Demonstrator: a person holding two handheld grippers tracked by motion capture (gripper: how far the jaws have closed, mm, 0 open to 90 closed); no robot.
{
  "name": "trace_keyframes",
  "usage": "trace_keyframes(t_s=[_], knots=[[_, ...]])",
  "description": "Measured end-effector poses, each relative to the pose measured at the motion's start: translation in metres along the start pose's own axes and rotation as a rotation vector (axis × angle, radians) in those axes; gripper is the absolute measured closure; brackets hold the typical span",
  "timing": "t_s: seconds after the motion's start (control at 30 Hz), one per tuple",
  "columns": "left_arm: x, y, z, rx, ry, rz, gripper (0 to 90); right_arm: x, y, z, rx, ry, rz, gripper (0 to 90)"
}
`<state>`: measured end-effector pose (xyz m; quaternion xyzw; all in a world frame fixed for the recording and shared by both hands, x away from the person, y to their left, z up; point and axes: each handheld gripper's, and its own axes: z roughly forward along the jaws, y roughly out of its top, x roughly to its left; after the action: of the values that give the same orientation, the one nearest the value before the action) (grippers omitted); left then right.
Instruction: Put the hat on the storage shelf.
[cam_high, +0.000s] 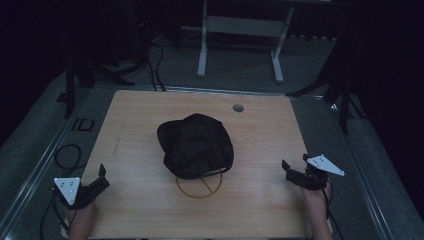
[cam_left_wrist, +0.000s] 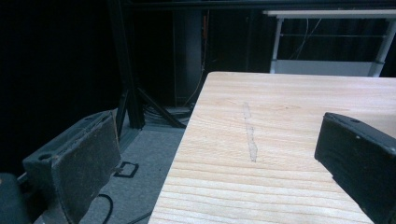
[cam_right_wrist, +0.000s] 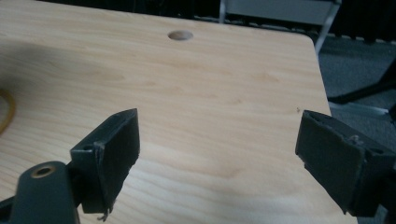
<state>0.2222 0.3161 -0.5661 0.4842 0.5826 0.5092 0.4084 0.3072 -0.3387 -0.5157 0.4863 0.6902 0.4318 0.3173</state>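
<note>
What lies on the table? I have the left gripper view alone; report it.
Observer: A black hat sits mid-table, covering the far part of a thin brown ring.
Operator: Give me the right claw's state.
Observer: The right claw is open and holds nothing, over bare wood near the table edge on the right.
Operator: Tell me whether my left claw touches the hat.
Observer: No. The left claw is well apart from it, at the near left edge.
</note>
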Motion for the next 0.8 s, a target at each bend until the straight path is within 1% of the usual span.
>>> trace_keyframes(t_s=[0.2, 0.3, 0.4, 0.47, 0.57, 0.6, 0.7, 0.8], knots=[[0.000, 0.000, 0.000, -0.001, -0.001, -0.001, 0.5, -0.010, -0.013, -0.003, 0.022, -0.032, 0.024, 13.6], [0.000, 0.000, 0.000, -0.001, -0.001, -0.001, 0.5, -0.014, -0.018, -0.006, 0.023, -0.060, 0.032, 13.6], [0.000, 0.000, 0.000, -0.001, -0.002, -0.002, 0.5, -0.021, -0.023, -0.010, 0.026, -0.081, 0.058, 13.6], [0.000, 0.000, 0.000, -0.002, -0.002, -0.002, 0.5, -0.025, -0.026, -0.012, 0.025, -0.101, 0.066, 13.6], [0.000, 0.000, 0.000, -0.002, -0.002, -0.002, 0.5, -0.030, -0.030, -0.014, 0.030, -0.127, 0.066, 13.6], [0.000, 0.000, 0.000, -0.001, -0.003, -0.002, 0.5, -0.032, -0.031, -0.015, 0.035, -0.128, 0.071, 13.6], [0.000, 0.000, 0.000, -0.001, -0.004, -0.002, 0.5, -0.037, -0.035, -0.014, 0.048, -0.139, 0.066, 13.6], [0.000, 0.000, 0.000, -0.002, -0.004, -0.002, 0.5, -0.040, -0.038, -0.013, 0.052, -0.151, 0.077, 13.6]])
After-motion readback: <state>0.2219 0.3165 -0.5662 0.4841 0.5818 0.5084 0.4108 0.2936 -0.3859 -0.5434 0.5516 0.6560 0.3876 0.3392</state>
